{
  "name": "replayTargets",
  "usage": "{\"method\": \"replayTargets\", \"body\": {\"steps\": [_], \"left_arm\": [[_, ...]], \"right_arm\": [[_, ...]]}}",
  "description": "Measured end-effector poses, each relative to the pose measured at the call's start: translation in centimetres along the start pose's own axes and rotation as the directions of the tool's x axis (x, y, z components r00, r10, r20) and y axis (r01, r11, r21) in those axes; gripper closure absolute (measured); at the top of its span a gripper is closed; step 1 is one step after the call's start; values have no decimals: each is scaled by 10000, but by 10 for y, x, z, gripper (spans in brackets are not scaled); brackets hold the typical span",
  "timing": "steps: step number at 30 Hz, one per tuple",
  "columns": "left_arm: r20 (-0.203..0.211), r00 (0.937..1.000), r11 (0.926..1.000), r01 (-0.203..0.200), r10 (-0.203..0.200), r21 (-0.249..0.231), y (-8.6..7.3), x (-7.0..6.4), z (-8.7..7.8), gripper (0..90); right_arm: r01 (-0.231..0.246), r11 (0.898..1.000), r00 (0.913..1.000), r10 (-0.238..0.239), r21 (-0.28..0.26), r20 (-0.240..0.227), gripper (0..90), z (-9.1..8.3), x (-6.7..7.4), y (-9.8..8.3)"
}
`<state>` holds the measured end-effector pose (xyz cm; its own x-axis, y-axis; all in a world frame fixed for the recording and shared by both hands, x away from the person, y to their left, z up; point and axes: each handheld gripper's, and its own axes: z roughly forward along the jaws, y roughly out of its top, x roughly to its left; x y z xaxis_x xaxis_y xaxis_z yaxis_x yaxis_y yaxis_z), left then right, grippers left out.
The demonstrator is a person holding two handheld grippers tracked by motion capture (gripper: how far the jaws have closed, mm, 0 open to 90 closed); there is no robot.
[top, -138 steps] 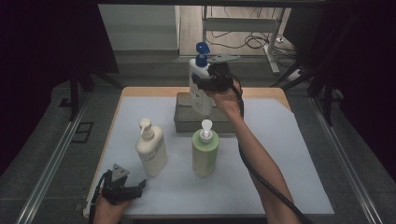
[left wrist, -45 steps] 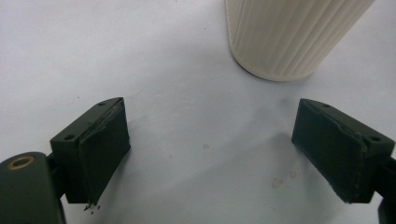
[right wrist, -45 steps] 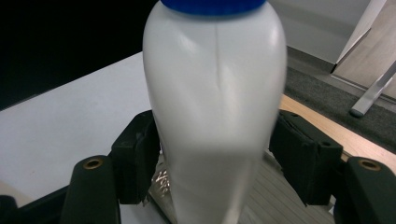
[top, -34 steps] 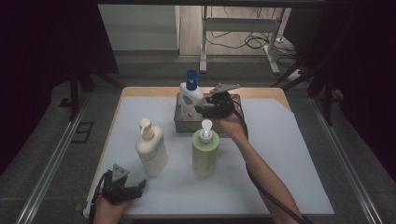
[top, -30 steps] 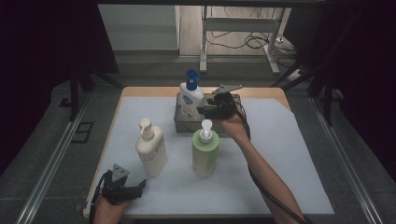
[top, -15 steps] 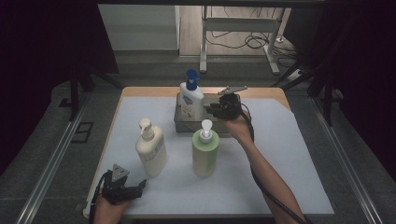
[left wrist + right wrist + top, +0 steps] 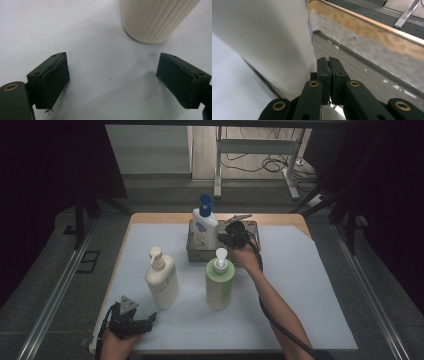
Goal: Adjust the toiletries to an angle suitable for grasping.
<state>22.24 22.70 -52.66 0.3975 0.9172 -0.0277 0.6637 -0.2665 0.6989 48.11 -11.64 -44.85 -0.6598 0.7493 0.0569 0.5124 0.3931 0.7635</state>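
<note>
1. Standing in the metal tray (image 7: 248, 226) at the table's 12 o'clock, the blue-capped white pump bottle (image 7: 204, 223) now rests on the tray floor; a few seconds ago it hung in the air above the tray, carried by the right gripper (image 7: 231, 231).

2. Having let go, the right gripper sits just at the bottle's 3 o'clock over the tray, its jaws brought fully together on nothing. In the right gripper view the closed gripper (image 7: 329, 65) points along the ribbed tray floor (image 7: 372, 75), with the bottle wall (image 7: 267, 37) close beside it.

3. The placing of this bottle looks finished, and the hand seems free for the next one.

4. The left gripper (image 7: 131, 322) rests at the table's 7 o'clock, jaws spread wide and empty. The left gripper view shows bare white cover (image 7: 100, 50) between them and the ribbed base of the cream pump bottle (image 7: 155, 20) just ahead.

5. The cream pump bottle (image 7: 161, 279) and the green pump bottle (image 7: 219, 281) stand upright mid-table, apart from each other.

6. The green bottle's pump head stands just short of the right wrist, so a straight pull-back risks a knock; rising first looks safer.

7. Open white cover (image 7: 310, 285) lies from 3 to 5 o'clock, and the tray's right half is free.
</note>
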Motion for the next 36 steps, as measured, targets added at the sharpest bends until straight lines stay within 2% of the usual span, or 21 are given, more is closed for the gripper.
{"method": "replayTargets", "body": {"steps": [15, 27, 32, 36], "left_arm": [[0, 10000, 10000, -1, 1, 9, 0, 0, 0, 106], [1, 10000, 10000, 0, 0, 13, 0, 0, 0, 106], [0, 10000, 10000, -5, 5, 16, 0, 0, 0, 107], [-7, 10000, 10000, -2, 2, 14, 0, 0, 0, 106]], "right_arm": [[-286, 9992, 9996, 287, 284, -21, 882, 14, 5, -1], [-99, 9987, 9997, 111, 500, -226, 876, 22, 12, -3], [12, 9986, 9995, 4, 527, -313, 878, 24, 20, -1], [-122, 9991, 9990, 139, 409, -425, 890, 24, 20, -1]]}}
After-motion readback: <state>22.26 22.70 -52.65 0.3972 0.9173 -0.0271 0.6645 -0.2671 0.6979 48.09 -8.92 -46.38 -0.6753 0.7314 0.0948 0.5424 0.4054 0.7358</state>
